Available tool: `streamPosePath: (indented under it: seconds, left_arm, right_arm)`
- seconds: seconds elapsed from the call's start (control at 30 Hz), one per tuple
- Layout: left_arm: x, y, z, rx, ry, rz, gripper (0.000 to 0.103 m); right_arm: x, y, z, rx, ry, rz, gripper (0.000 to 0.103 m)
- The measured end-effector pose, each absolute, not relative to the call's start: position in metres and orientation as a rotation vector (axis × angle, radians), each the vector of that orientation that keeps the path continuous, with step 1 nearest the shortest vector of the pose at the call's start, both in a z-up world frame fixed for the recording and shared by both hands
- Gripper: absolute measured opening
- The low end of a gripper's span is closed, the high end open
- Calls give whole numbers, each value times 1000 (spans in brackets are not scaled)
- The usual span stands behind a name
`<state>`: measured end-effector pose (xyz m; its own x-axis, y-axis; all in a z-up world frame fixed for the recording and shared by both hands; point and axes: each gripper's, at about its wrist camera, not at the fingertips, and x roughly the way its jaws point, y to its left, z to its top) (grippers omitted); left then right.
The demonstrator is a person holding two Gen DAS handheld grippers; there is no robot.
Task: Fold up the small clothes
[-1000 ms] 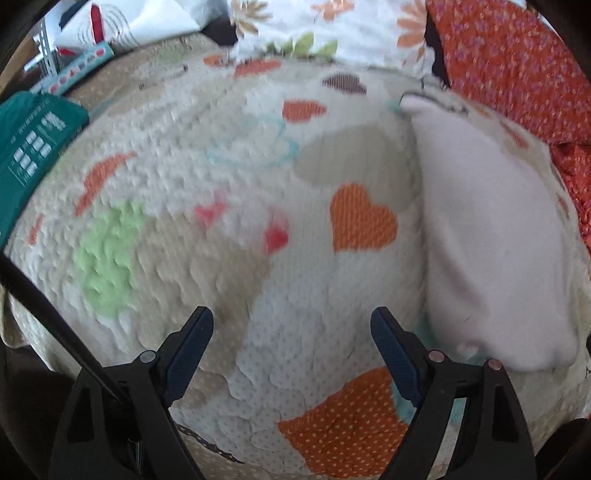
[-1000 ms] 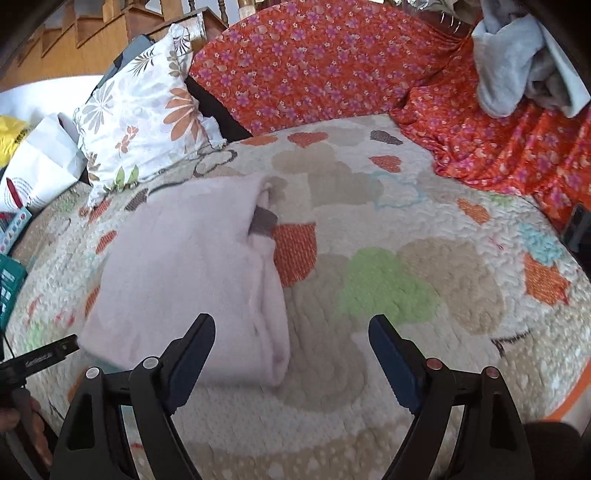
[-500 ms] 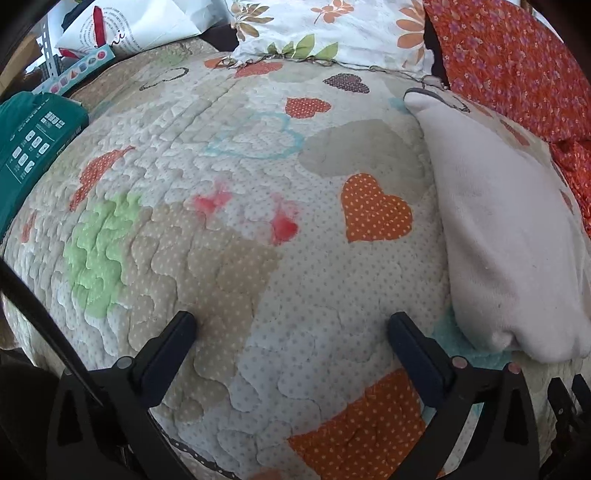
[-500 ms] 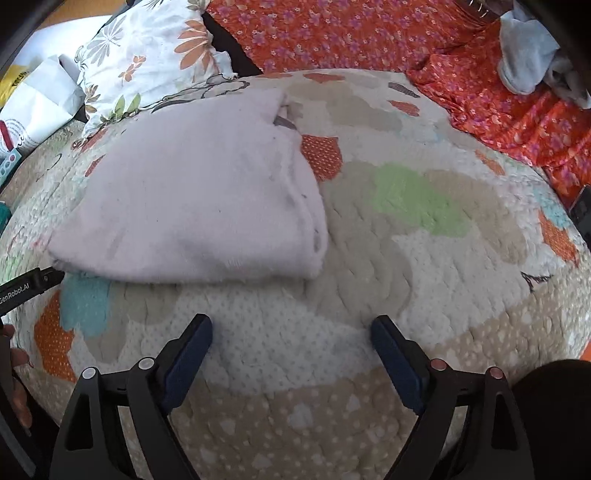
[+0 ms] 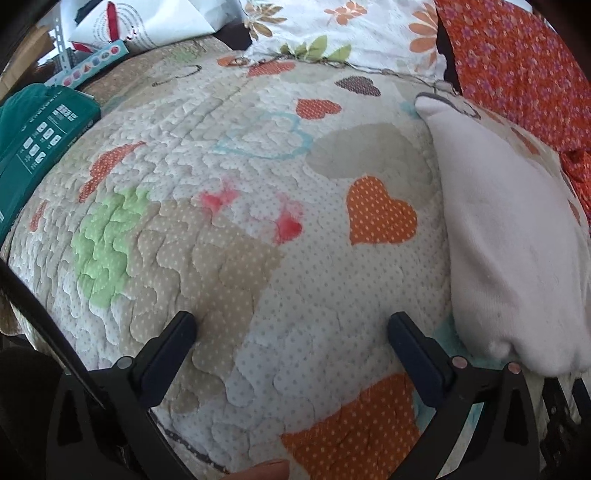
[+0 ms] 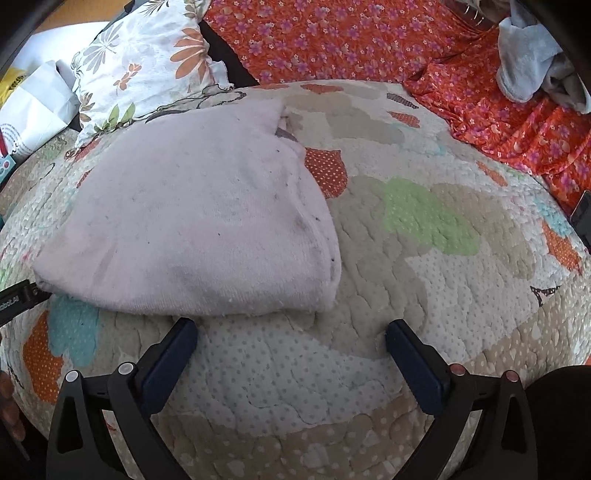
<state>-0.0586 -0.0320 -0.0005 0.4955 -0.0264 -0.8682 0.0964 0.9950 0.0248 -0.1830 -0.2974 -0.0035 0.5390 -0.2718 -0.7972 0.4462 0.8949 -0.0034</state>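
folded garment (image 6: 192, 229) | just beyond right tongs (image 6: 290, 338) | untouched

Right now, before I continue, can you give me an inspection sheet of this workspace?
Surface: heart-patterned quilt, wrinkled.
Job's things: pale pink folded garment lying flat on the quilt; held by neither gripper.
Clutter: floral pillow, green box, white paper bag, grey clothes.
Grippers: left gripper open, empty; right gripper open, empty, just short of the garment's near edge.
Cables: black cable at the left gripper.
Surroundings: orange floral sheet behind the quilt.
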Motion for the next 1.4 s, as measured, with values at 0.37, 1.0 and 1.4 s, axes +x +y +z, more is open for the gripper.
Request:
streamPosePath:
  seconds: [0.37, 1.0, 1.4]
  left_arm:
    - [-90, -41, -2, 101, 1116, -101, 103]
    - [-94, -36, -5, 64, 1126, -106, 103]
    - [-96, -34, -6, 58, 1115, -110, 103]
  right_arm:
    - [-185, -294, -2, 185, 915, -418, 103]
    - [-188, -293, -2, 185, 939, -393, 103]
    - [-189, -293, -4, 179, 932, -399, 103]
